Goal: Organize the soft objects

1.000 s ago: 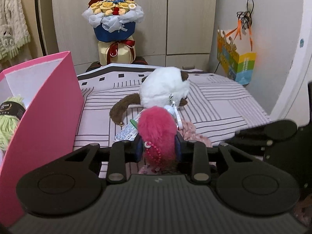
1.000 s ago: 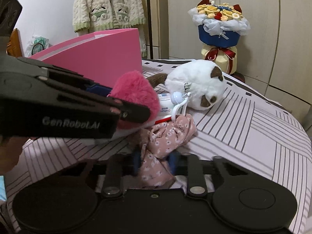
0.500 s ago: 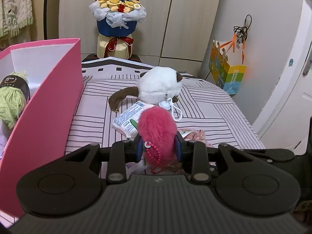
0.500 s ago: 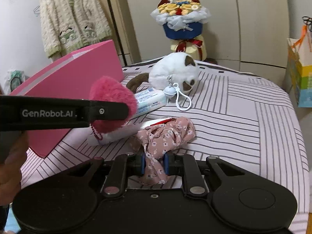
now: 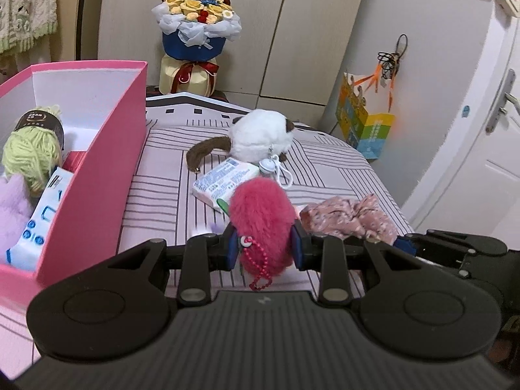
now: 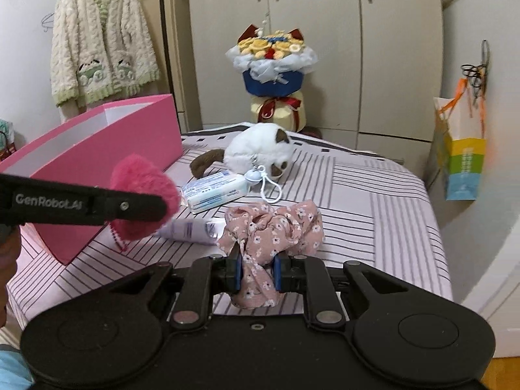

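Raised since earlier: left hand-held gripper pinching pink pompom; right hand-held gripper pinching floral scrunchie, beside pink box.

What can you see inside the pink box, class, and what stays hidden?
Inside the pink box: a green yarn ball, a purple plush, a white-and-blue packet and something red. The box floor beneath them is covered.

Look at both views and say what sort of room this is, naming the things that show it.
Probably a bedroom: a striped bedsheet covers a bed, wardrobe doors line the back wall, and a knitted cardigan hangs beside them.
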Demonstrator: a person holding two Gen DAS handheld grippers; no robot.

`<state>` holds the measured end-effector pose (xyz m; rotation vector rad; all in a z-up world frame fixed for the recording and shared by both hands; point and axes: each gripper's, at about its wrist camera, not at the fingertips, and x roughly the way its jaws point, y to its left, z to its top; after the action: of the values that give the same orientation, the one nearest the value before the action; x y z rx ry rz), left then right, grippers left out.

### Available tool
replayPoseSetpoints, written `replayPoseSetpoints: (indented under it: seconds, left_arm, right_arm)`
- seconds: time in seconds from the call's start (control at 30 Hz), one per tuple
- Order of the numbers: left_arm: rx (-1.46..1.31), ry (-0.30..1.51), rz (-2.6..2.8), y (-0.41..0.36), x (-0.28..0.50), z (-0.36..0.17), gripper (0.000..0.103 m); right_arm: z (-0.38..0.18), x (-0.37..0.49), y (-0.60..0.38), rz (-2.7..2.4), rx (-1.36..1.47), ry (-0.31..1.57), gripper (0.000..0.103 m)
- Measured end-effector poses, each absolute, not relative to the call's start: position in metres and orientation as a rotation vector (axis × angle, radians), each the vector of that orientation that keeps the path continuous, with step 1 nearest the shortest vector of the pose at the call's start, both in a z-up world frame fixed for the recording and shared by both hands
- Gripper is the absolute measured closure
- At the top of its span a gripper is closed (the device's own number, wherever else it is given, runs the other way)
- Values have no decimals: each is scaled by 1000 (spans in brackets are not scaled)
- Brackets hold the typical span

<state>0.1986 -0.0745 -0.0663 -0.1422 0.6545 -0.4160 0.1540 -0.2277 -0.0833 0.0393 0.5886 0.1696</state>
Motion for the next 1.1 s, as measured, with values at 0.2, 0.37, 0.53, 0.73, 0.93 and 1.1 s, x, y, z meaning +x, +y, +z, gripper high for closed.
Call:
replayPoseSetpoints:
  seconds: [0.2, 0.37, 0.53, 0.73, 0.93, 1.1]
  left_arm:
    - [-159, 686, -468, -66, 181, -67, 72]
    - [-179, 730, -513, -57, 164, -68, 72]
    - [-175, 784, -539, -45, 149, -67, 72]
    - [-158, 812, -523, -25, 133, -58, 72]
    - [-182, 874, -525, 5, 122, -56, 72]
    - [-201, 892, -517, 34, 110, -49, 72]
  right_arm:
    - [-86, 131, -228, 206, 123, 611, 83]
    - [-87, 113, -220, 255, 130, 645, 82]
    - [-80, 94, -216, 303, 103, 667, 82]
    - [-51, 76, -215, 352, 21, 654, 82]
    - [-31, 60, -189, 376, -84, 647, 82]
    - [-14, 52, -171, 424, -99, 651, 82]
